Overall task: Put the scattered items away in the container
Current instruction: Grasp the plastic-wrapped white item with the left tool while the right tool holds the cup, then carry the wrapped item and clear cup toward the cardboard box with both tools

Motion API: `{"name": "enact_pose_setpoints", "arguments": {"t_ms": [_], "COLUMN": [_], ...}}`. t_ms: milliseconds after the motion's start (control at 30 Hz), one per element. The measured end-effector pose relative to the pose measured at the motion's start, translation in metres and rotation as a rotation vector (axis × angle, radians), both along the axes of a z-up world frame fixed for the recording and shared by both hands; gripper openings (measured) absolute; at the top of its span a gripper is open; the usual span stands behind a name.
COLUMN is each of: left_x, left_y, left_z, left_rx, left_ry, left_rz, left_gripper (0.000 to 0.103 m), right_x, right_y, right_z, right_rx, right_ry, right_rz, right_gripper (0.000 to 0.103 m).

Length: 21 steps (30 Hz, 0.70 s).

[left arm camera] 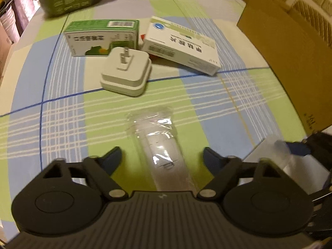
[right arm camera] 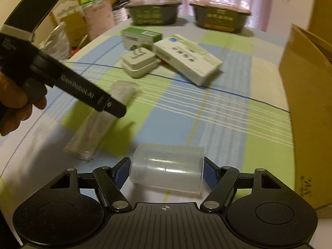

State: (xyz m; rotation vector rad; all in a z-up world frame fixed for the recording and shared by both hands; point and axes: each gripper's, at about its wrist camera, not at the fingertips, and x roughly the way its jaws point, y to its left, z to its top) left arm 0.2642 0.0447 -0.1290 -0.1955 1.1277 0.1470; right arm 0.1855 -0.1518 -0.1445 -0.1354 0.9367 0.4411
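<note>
Left wrist view looks along the left gripper (left arm camera: 161,157), whose blue-padded fingers stand wide apart above a checked green, blue and white tablecloth (left arm camera: 207,103). Between them, touching neither, lies a long item sealed in a clear plastic sleeve (left arm camera: 159,143), its far end pointing away from the tongs. Ahead of that sleeve sits a white square plug adapter with metal prongs facing up (left arm camera: 126,72). Beyond the adapter and a little to the left stands a green-and-white cardboard box with a barcode (left arm camera: 101,37); to the right of it a flat white cardboard medicine box with a blue round logo (left arm camera: 182,45) lies at an angle, one corner close to the adapter. A brown corrugated cardboard box (left arm camera: 286,62), the container, rises to the right of the tongs.

Right wrist view shows the right gripper (right arm camera: 166,170) with its blue pads pressed against both ends of a short translucent plastic cylinder (right arm camera: 166,172), held crosswise between the fingers. To its left, a hand (right arm camera: 14,103) grips the black handle of the left tool over the sleeve. The brown box wall stands just to the right. At the far edge of the table sit two dark green lidded tubs (right arm camera: 154,13), well beyond both grippers.
</note>
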Motion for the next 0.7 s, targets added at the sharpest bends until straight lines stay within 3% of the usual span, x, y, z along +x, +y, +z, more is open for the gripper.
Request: {"name": "enact_pose_setpoints", "arguments": {"t_ms": [67,167,700], "left_x": [0.003,0.003,-0.028], "left_y": [-0.005,-0.011,-0.019], "left_z": [-0.004,-0.003,0.019], "left_rx": [0.016,0.057,0.019], "left_ry": [0.019,0.033,0.051], "left_rz": [0.008,0.003,-0.018], "left_gripper": [0.05,0.038,0.033], "right_x": [0.001,0.002,-0.008], "right_y": [-0.006,-0.009,-0.018], "right_z": [0.001,0.003,0.023], "right_rx": [0.005,0.012,0.038], "right_ry": [-0.004,-0.008,-0.038], "right_rz": [-0.02,-0.038,-0.077], "right_gripper": [0.075,0.075,0.075]}}
